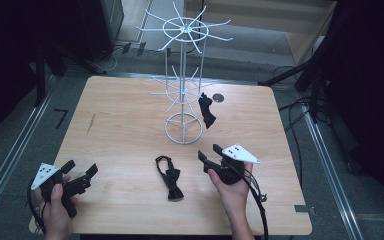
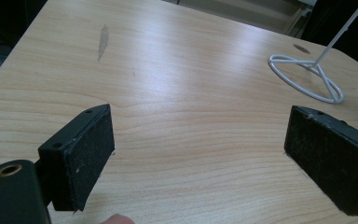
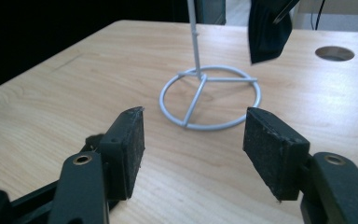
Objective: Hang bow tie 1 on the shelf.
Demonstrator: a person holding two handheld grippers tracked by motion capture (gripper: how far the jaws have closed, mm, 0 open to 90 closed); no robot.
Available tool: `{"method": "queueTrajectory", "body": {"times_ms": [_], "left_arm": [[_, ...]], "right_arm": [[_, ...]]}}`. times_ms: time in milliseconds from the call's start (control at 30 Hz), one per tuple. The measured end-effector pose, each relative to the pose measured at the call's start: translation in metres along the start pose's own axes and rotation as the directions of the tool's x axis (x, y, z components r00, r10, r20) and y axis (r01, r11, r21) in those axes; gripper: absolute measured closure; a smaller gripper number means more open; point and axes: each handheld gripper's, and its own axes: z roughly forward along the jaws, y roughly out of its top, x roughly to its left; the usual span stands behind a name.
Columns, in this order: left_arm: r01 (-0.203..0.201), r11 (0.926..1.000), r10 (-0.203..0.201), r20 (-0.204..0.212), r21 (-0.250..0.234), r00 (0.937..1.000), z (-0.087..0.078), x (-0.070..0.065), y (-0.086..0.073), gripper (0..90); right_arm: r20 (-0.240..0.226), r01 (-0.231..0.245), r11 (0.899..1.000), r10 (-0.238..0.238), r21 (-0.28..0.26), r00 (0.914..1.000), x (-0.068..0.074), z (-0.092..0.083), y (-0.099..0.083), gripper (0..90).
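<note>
The bow tie (image 1: 169, 178) lies flat on the table (image 1: 120, 130), between the grippers. At its nine o'clock the left gripper (image 1: 82, 172) gapes wide, empty. At its two o'clock the right gripper (image 1: 209, 152) stands part open, empty, facing the white rack (image 1: 184, 75).

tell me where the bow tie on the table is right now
In the high view the loose bow tie lies flat on the table near its front edge, between the left gripper and right gripper, in front of the white wire rack.
</note>
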Motion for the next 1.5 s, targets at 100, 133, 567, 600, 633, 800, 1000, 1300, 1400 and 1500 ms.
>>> {"method": "queueTrajectory", "body": {"times_ms": [100, 133, 567, 600, 633, 800, 1000, 1300, 1400, 1500], "left_arm": [[-0.001, 1.0000, 0.001, 0.000, -0.001, 1.0000, 0.000, 0.000, 0.000, 9.2], [-0.002, 1.0000, 0.002, -0.001, 0.000, 1.0000, 0.000, 0.000, 0.000, 9.3], [-0.015, 0.9999, 0.015, -0.010, 0.001, 0.9998, 0.000, -0.002, 0.000, 9.3], [-0.015, 0.9999, 0.015, -0.010, 0.002, 0.9998, 0.000, -0.002, 0.000, 9.2], [-0.017, 0.9998, 0.017, -0.011, 0.002, 0.9998, 0.000, -0.002, 0.000, 9.2], [-0.018, 0.9998, 0.018, -0.011, 0.002, 0.9998, 0.000, -0.002, 0.000, 9.3], [-0.016, 0.9999, 0.016, -0.011, 0.001, 0.9998, 0.000, -0.002, 0.000, 9.3], [-0.016, 0.9999, 0.016, -0.009, 0.002, 0.9998, 0.000, -0.002, 0.000, 9.3], [-0.019, 0.9998, 0.019, -0.009, 0.005, 0.9998, 0.000, -0.002, 0.000, 9.2], [-0.018, 0.9998, 0.018, -0.009, 0.002, 0.9998, 0.000, -0.002, 0.000, 9.3]], "right_arm": [[-0.013, -0.006, 1.000, 0.006, 0.006, 0.9999, 0.006, 0.002, -0.006, 41.1], [-0.014, -0.007, 1.000, 0.008, 0.007, 0.9999, 0.008, 0.003, -0.008, 42.2], [-0.020, -0.031, 0.996, 0.032, 0.082, 0.9993, 0.037, 0.009, -0.034, 47.2], [-0.017, -0.025, 0.996, 0.026, 0.088, 0.9995, 0.041, 0.010, -0.036, 47.4], [-0.014, -0.014, 0.995, 0.016, 0.097, 0.9998, 0.044, 0.011, -0.037, 47.5], [-0.028, -0.014, 0.991, 0.018, 0.130, 0.9994, 0.055, 0.014, -0.045, 47.6], [-0.050, -0.005, 0.984, 0.014, 0.177, 0.9987, 0.069, 0.019, -0.059, 47.1], [-0.065, 0.020, 0.972, -0.004, 0.233, 0.9979, 0.082, 0.029, -0.067, 46.7], [-0.069, 0.031, 0.968, -0.014, 0.247, 0.9975, 0.084, 0.029, -0.068, 48.9], [-0.097, 0.061, 0.961, -0.035, 0.270, 0.9946, 0.086, 0.032, -0.068, 53.6]]}}
